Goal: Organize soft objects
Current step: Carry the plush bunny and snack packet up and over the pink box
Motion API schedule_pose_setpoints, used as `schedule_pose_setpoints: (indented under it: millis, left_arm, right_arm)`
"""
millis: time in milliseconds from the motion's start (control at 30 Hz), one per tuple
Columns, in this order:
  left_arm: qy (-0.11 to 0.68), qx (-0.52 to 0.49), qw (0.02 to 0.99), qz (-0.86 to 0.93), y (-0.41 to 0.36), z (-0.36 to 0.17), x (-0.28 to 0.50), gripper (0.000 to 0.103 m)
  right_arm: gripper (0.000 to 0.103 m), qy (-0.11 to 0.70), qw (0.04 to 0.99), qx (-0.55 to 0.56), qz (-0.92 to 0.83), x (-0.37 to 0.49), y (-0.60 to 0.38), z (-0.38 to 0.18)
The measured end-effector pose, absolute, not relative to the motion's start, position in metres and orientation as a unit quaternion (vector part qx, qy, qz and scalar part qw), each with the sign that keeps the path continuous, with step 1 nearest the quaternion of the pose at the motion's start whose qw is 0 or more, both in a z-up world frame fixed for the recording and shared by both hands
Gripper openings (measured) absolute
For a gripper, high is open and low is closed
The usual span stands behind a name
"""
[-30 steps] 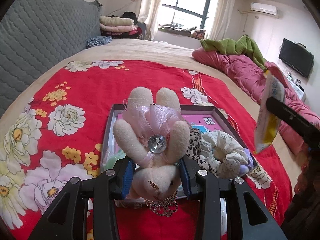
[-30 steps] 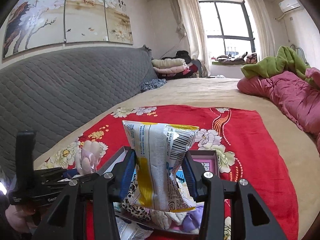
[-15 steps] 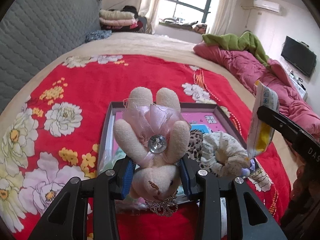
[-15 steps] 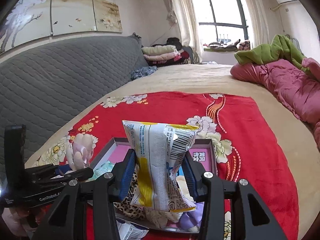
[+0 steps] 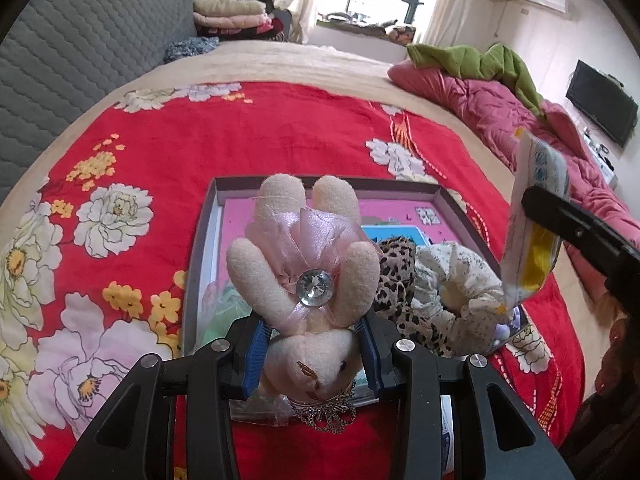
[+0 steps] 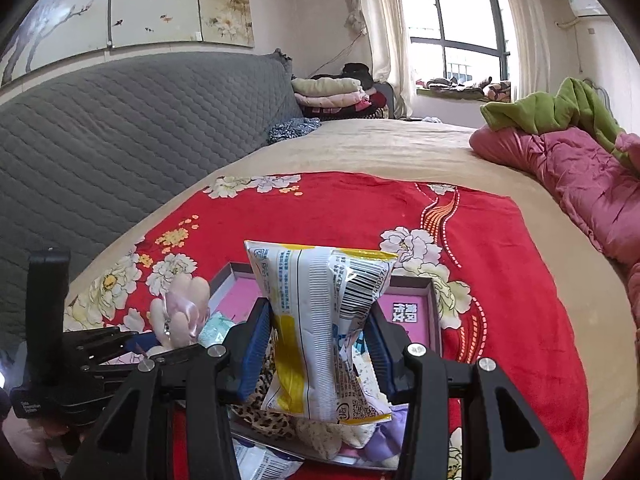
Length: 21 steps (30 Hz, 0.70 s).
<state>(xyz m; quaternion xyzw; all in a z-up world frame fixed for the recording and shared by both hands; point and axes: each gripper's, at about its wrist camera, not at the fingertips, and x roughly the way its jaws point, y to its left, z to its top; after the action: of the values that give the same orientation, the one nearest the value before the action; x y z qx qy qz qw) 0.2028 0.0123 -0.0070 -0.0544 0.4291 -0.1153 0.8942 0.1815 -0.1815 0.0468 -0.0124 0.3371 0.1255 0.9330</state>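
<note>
My left gripper [image 5: 314, 354] is shut on a cream plush bunny [image 5: 308, 264] in a pink tulle dress, held head-down over the near left part of a shallow box [image 5: 208, 216] with a pink floor. My right gripper [image 6: 318, 346] is shut on a white and yellow snack packet [image 6: 320, 328], held upright above the box's near right side; the packet also shows in the left wrist view [image 5: 532, 232]. Leopard-print and cream lace scrunchies [image 5: 436, 292] lie in the box. The bunny shows at the left of the right wrist view [image 6: 182, 312].
The box rests on a red floral blanket [image 5: 200, 140] over a beige bed. A grey quilted headboard [image 6: 120, 128] is on the left, a pink quilt with green cloth [image 6: 568, 148] on the right. Folded bedding [image 5: 232, 16] is stacked far back. Another packet [image 6: 260, 460] lies beside the box.
Both grippers have moved lower and closer over the box with their loads. The packet has dropped toward the scrunchies. Grips are unchanged.
</note>
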Motion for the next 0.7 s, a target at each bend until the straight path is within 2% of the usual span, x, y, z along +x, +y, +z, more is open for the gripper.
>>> schedule_pose_setpoints:
  millis: [700]
  left_arm:
    - [0.474, -0.047, 0.871, -0.121, 0.010, -0.023, 0.219, 0.041]
  right_arm:
    - [0.046, 0.403, 0.907, -0.039, 0.113, 0.203, -0.176, 0.021]
